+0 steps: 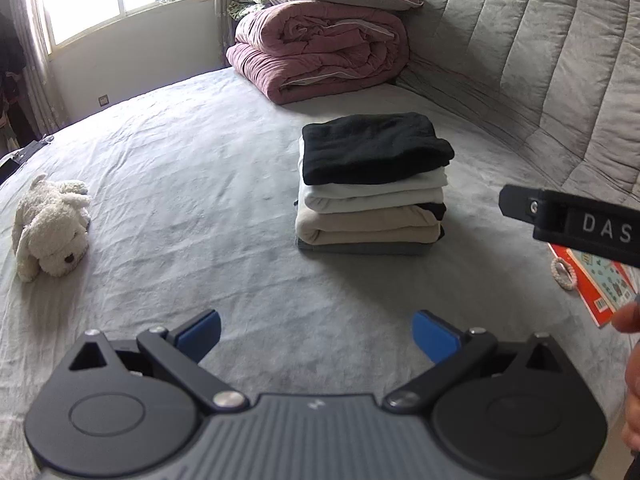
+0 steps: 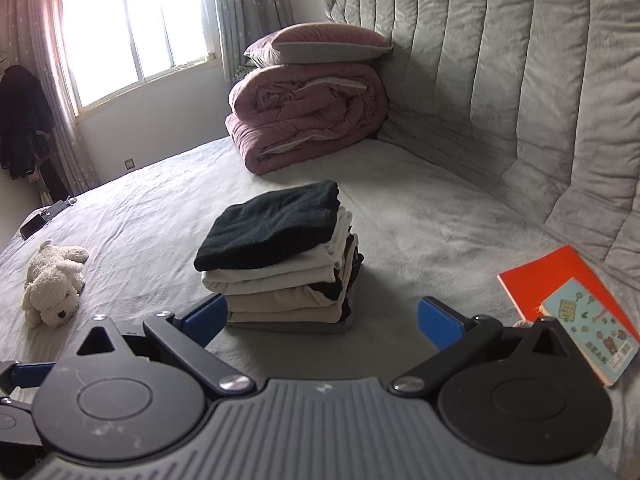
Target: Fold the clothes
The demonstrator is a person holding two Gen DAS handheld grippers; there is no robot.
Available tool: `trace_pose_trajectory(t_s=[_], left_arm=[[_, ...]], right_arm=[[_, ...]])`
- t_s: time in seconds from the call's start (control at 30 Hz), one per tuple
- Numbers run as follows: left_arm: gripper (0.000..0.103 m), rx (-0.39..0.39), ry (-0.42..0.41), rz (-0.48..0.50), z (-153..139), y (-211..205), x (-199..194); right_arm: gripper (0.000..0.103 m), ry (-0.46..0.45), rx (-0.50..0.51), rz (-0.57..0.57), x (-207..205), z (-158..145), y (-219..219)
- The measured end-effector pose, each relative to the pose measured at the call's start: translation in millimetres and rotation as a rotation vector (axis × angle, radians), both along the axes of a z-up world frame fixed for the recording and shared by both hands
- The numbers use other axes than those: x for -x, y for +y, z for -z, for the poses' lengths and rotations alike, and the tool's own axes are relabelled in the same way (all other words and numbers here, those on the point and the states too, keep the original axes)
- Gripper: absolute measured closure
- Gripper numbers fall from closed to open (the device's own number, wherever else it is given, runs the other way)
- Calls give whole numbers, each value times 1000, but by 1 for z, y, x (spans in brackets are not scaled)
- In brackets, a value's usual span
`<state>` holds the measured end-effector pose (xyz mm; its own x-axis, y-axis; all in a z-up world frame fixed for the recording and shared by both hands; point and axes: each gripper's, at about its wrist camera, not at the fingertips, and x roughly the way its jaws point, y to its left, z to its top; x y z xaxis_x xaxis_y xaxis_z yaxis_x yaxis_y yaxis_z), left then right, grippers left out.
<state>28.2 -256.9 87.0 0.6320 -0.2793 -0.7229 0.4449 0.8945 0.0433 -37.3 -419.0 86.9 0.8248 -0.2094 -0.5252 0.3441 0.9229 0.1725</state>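
A neat stack of folded clothes (image 1: 372, 192) rests on the grey bed sheet (image 1: 192, 184), with a black garment (image 1: 374, 154) on top, then white, beige and grey layers. The right wrist view shows the same stack (image 2: 280, 264) just beyond my fingers. My left gripper (image 1: 316, 334) hovers over bare sheet in front of the stack, open and holding nothing. My right gripper (image 2: 320, 318) is open too, empty, close to the foot of the stack. Part of the right gripper's black finger (image 1: 568, 220) reaches into the left wrist view from the right.
A white plush dog (image 1: 50, 232) lies on the left of the bed. A rolled pink duvet (image 1: 320, 56) with a pillow on top sits at the back by the padded headboard (image 1: 520, 60). An orange book and a teal booklet (image 2: 584, 320) lie to the right.
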Motion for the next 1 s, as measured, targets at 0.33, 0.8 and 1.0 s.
trace_pose_trajectory(t_s=[0.33,0.8,1.0], left_arm=[[1,-9,-55,9,-33,55,77],[1,-22,-131,9,-48,101,132],[1,-12,-127,-11,-48,111,134]], right_arm=[[0,-39,14,12,72,-37,63],[0,-29,37,36,123,-39,112],[0,-36,43,15,124,-40,122]])
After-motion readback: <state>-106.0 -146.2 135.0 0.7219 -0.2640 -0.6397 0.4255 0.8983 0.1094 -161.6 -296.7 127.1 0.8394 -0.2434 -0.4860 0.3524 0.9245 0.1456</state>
